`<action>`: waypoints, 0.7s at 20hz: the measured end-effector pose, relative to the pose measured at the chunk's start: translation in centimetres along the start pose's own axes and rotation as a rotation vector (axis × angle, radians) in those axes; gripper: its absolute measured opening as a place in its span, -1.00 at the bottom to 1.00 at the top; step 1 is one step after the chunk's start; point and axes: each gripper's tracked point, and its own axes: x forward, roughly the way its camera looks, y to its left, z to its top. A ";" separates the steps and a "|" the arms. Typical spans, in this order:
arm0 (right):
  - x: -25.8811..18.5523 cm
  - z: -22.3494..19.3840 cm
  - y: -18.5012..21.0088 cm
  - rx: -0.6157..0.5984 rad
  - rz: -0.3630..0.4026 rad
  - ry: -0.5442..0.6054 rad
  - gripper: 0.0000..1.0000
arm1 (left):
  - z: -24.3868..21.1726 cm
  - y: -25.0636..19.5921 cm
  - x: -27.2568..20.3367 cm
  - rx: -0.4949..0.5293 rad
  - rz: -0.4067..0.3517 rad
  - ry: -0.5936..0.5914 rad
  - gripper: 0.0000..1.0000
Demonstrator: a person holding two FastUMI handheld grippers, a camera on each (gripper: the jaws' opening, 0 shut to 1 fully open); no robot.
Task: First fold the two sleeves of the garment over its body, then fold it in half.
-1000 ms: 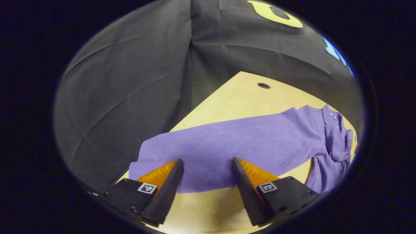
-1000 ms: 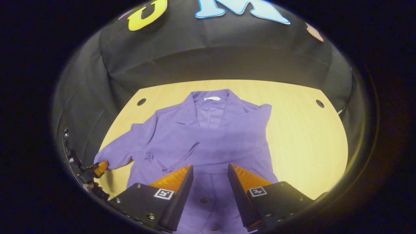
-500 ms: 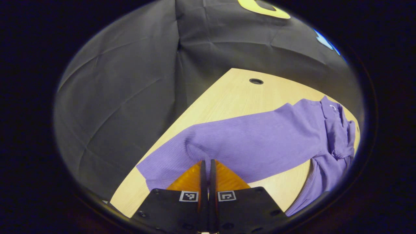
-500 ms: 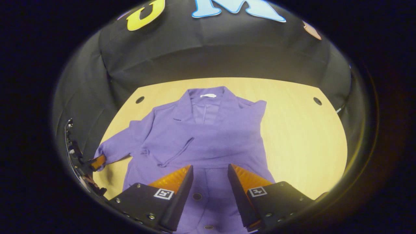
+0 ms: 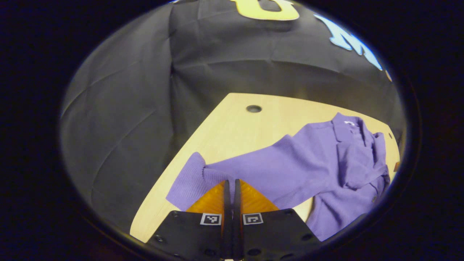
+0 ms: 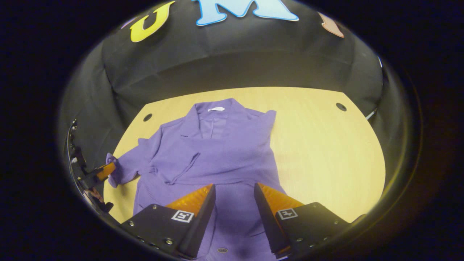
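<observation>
We are folding the second sleeve.

Our left gripper (image 5: 230, 185), jaws pressed together, is pinching the cuff (image 5: 188, 179); next we are carrying it over the cardigan (image 6: 214, 152) lying on the table (image 6: 326, 145). The right gripper (image 6: 233, 190), jaws spread, is hovering above the hem; its view is showing the other sleeve already folded.

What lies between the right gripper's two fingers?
In the right gripper view, the purple garment lies under the open right gripper; its fingers are apart.
</observation>
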 end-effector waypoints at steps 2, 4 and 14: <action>-0.8 -0.3 -1.0 0.031 -0.011 -0.011 0.37 | 2.1 -3.8 0.3 0.053 -0.057 -0.030 -0.85; -1.5 -0.6 -2.1 0.069 -0.022 -0.024 0.37 | 4.0 -7.8 0.3 0.093 -0.114 -0.053 -0.86; -7.8 -6.2 -11.4 0.275 -0.171 -0.068 0.37 | 7.3 -28.8 -1.5 0.237 -0.394 -0.107 -0.85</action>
